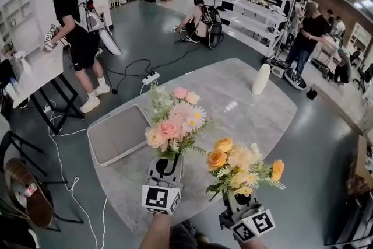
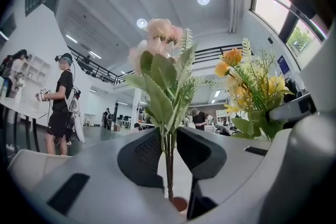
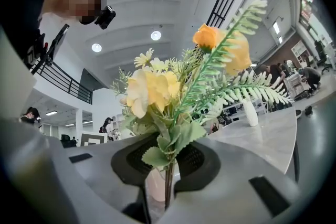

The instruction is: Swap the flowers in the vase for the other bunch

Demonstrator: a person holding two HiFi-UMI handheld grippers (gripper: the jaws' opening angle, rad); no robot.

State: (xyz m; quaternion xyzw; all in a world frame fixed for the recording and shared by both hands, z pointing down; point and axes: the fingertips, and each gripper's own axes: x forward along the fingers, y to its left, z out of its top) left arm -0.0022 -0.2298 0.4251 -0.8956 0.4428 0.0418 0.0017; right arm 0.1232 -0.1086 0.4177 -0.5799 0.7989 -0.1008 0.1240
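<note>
The left tool (image 2: 169, 150) was pinched narrowly on the stems of the pink artificial flower bunch (image 1: 173, 121), held upright above the grey marbled desk (image 1: 233, 105) — blooms up, stems down. The right tool (image 3: 168, 168) gripped the yellow-and-orange artificial bunch (image 1: 240, 163) likewise. Farther right the tall white vase (image 1: 261, 79) stood well apart, apparently empty — removal looked done, refilling was not yet done.
</note>
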